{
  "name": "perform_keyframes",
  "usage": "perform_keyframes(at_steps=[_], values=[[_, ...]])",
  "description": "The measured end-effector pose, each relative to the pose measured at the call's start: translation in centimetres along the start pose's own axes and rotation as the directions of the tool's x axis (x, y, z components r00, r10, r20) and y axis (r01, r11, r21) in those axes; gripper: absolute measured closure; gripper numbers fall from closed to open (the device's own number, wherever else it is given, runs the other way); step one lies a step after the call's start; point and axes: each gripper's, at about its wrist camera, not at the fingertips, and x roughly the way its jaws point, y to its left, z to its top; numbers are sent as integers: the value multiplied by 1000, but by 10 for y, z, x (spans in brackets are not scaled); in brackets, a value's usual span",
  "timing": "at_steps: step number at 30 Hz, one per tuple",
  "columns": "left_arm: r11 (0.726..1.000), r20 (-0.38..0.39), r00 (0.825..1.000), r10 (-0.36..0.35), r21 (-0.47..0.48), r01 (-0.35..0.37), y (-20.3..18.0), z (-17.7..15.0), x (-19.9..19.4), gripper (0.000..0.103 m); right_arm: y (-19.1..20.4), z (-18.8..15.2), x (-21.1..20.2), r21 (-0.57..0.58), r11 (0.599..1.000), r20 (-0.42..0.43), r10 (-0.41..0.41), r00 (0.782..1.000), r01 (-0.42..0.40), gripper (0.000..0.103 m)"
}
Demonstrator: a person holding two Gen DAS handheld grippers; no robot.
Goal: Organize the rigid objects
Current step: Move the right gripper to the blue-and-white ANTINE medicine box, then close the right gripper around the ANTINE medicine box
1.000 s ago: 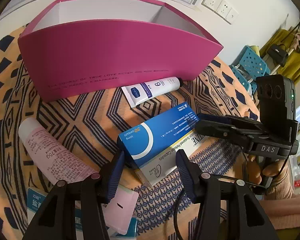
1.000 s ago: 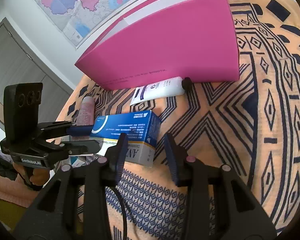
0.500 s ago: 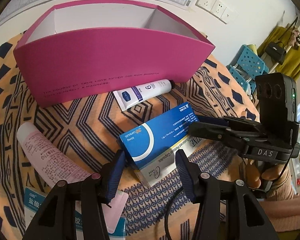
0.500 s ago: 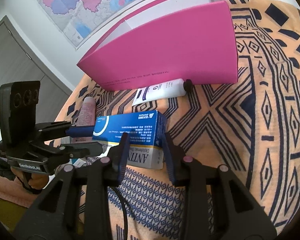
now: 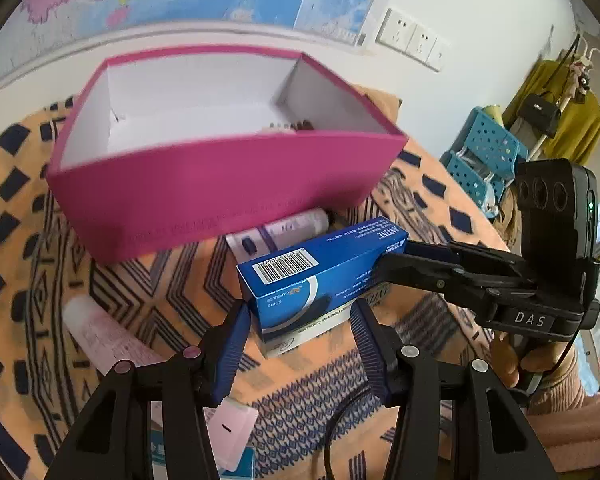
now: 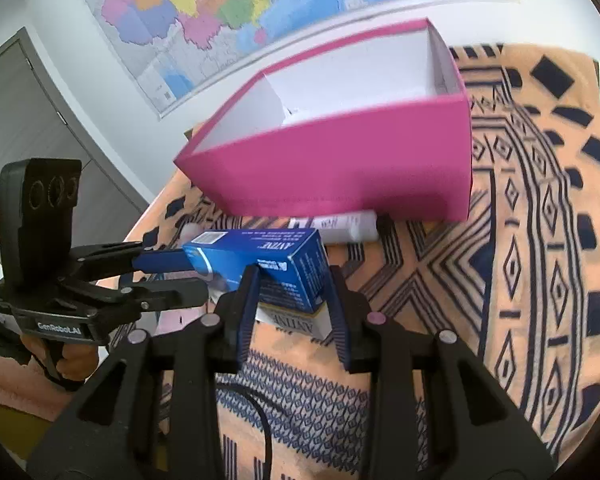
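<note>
A blue medicine box (image 5: 320, 276) (image 6: 268, 260) is lifted and tilted above a white medicine box (image 5: 320, 326) (image 6: 300, 322) that lies on the patterned cloth. My left gripper (image 5: 300, 344) and my right gripper (image 6: 292, 312) each close on one end of the blue box. The open pink box (image 5: 220, 192) (image 6: 340, 168) stands behind, white inside, with small items at its back right. A white tube (image 5: 276, 228) (image 6: 344, 226) lies at its front wall.
A pink tube (image 5: 100, 336) lies at the left. A pale pink card (image 5: 228, 428) and a teal box (image 5: 160, 448) lie under my left gripper. A blue crate (image 5: 484, 156) and hanging clothes stand at the right. A wall map hangs behind.
Both grippers have risen with the blue box, which has lifted off the white box and tipped onto its edge. The pink box's inside now shows.
</note>
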Motion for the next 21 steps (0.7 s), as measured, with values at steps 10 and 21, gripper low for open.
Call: perform_keyframes(at_steps=[10,21], values=[[1000,85,996,2,24,-4,-5,22,-21,50,9,19,-18,-35,999,67,-4,998,6,66],[998,165,986,26,46,-34,-6,60,-35,50,24,59,-38,-106,994,164,-3,987,21,66]])
